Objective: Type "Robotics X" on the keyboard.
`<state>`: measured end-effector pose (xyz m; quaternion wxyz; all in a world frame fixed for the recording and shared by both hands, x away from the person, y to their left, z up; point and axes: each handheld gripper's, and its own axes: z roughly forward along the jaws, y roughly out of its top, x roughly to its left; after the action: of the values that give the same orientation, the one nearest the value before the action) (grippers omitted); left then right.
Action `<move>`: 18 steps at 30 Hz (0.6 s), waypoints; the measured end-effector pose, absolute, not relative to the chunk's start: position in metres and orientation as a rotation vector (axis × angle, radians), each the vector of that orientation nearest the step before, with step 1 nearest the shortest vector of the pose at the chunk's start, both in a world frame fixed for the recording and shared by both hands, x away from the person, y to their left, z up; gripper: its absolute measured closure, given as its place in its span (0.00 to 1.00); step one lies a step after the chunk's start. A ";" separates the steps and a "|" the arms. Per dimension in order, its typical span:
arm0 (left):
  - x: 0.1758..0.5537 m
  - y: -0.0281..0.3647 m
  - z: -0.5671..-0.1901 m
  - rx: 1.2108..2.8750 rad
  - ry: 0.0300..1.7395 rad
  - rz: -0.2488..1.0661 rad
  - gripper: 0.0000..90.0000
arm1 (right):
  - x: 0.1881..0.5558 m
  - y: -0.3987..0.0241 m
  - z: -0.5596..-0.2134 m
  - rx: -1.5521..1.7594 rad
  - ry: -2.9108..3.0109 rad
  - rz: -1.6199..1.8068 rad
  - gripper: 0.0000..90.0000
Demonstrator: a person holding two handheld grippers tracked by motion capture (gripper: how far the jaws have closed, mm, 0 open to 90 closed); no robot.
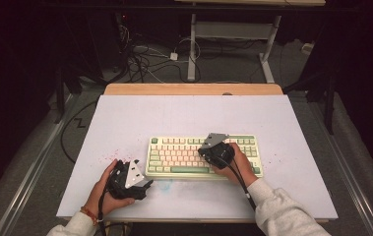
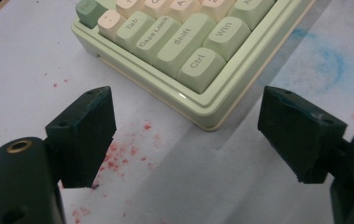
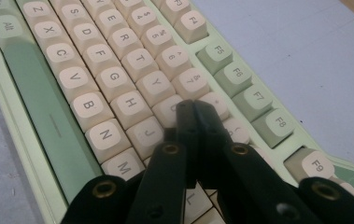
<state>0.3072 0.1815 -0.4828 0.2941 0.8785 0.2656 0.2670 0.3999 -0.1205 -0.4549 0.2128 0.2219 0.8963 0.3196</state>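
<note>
Toward the near edge of the bench (image 1: 125, 113), a little right of centre, lies the mechanical keyboard (image 1: 174, 153), pale green with cream keycaps, its long side parallel to that edge. We hold the right hand-held gripper (image 3: 194, 108) over the middle of the key field with its jaws pressed together, their joined tip resting at the keys just beyond J and beside the 7 and 8 row; whether it presses a key down we cannot tell. Our left hand-held gripper (image 2: 186, 135) sits just off the keyboard's near left corner, jaws standing wide apart with nothing between them, the Ctrl key (image 2: 201, 63) ahead of it.

We judge the keyboard rigid and fairly heavy, unlikely to slide under a light poke, its smooth plastic case slippery to pads. Keycaps are sprung and can pop off, so we would press straight down on one cap, and for moving it grip the case edge at the corner, not the keys.
</note>
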 end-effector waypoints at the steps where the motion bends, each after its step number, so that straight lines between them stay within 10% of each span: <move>1: 0.307 0.181 -0.483 2.340 0.705 0.712 0.20 | 0.399 -0.121 -0.454 0.619 2.484 0.887 0.99; 18: 0.307 0.182 -0.482 2.344 0.709 0.711 0.20 | 0.388 -0.138 -0.433 0.651 2.375 1.066 0.80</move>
<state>0.3074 0.1815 -0.4823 0.2916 0.8792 0.2660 0.2668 0.3882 -0.1381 -0.4333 0.2270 0.2362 0.8619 0.3870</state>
